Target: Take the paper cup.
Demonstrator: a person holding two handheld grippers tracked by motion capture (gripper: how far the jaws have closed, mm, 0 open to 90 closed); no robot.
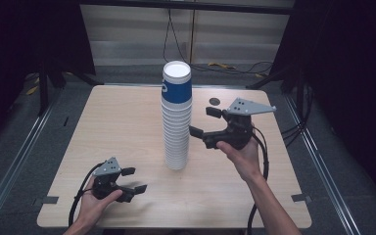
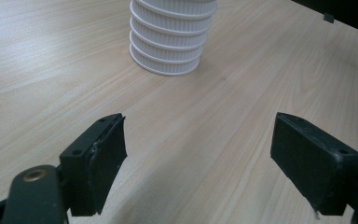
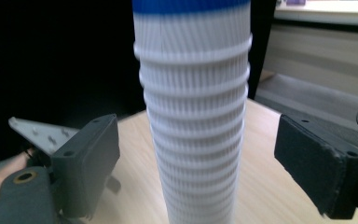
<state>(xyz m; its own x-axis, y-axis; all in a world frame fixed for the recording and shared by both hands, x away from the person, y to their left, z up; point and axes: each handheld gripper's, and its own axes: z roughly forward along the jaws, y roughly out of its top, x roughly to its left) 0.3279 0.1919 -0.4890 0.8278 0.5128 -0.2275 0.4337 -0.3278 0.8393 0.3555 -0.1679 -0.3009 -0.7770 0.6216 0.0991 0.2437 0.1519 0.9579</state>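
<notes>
High view: tall inverted stack of ribbed white paper cups [image 1: 176, 115], blue on top, mid-tabletop; right gripper [image 1: 203, 122] agape beside it, likely lining up a grasp; left gripper [image 1: 133, 179] agape, idle near front edge.

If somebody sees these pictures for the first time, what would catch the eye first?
Probably the tall stack of cups, white with a blue one on top, standing near the middle of the table. Next, the right tongs, open and level with the stack's middle, close beside it. The left tongs sit open near the front edge.
</notes>
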